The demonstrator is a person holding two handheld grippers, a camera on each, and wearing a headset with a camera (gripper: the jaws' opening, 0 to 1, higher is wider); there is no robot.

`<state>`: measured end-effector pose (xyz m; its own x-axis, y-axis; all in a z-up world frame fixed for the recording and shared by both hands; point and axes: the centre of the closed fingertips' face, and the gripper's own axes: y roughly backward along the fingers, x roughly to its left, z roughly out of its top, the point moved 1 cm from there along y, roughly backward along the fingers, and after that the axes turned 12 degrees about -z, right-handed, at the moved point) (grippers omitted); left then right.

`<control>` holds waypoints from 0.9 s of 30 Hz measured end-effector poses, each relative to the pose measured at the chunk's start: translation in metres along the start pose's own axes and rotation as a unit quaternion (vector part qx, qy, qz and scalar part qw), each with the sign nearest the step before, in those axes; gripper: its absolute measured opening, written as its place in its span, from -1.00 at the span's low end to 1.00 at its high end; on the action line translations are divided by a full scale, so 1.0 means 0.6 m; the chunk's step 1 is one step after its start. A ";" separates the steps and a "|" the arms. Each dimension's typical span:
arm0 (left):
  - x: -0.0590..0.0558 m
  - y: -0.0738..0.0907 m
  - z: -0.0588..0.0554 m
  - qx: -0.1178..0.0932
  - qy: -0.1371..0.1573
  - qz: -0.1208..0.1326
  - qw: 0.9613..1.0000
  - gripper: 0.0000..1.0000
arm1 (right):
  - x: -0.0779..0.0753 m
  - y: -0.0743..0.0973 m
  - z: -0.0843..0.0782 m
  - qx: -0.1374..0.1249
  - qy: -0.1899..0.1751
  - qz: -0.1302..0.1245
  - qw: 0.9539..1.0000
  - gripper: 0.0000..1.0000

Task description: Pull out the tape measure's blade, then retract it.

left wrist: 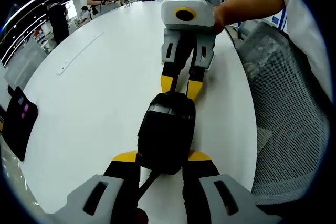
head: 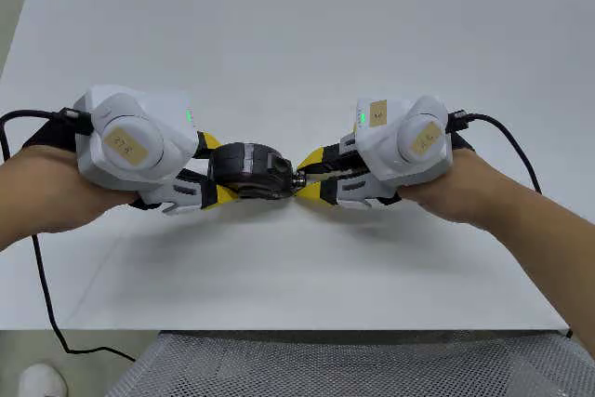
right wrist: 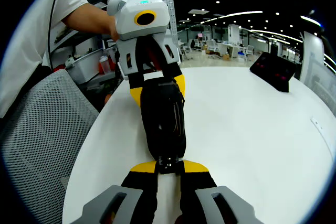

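Left claw (head: 217,168) is clamped on the black tape measure (head: 253,166), its yellow-tipped jaws pinching the case from either side. I see it come in from 9 o'clock of the case in the head view. The right claw (head: 308,176) comes in from 3 o'clock, and its jaws are closed on the blade tip (head: 299,176), which sits right at the mouth of the case. The two claws face each other nose to nose, with the case between them just above the white table (head: 297,44). It lies a little below the middle of my head view. A grey mesh chair (head: 372,364) shows at 6 o'clock, past the table's near edge.
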<state>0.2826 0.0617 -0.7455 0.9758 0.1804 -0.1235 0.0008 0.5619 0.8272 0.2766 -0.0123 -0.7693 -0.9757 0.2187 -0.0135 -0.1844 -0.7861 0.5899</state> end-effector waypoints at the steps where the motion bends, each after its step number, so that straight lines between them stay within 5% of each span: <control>1: 0.000 0.000 0.000 0.000 0.001 0.000 1.000 -0.49 | 0.000 0.000 0.000 0.000 0.000 0.000 1.000 -0.75; 27: -0.001 -0.003 0.003 0.005 -0.016 -0.002 1.000 -0.51 | 0.000 0.005 -0.004 0.004 0.018 -0.004 1.000 -0.80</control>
<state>0.2825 0.0593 -0.7457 0.9822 0.1529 -0.1088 0.0057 0.5551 0.8317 0.2757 -0.0164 -0.7695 -0.9779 0.2035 -0.0474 -0.1912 -0.7804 0.5954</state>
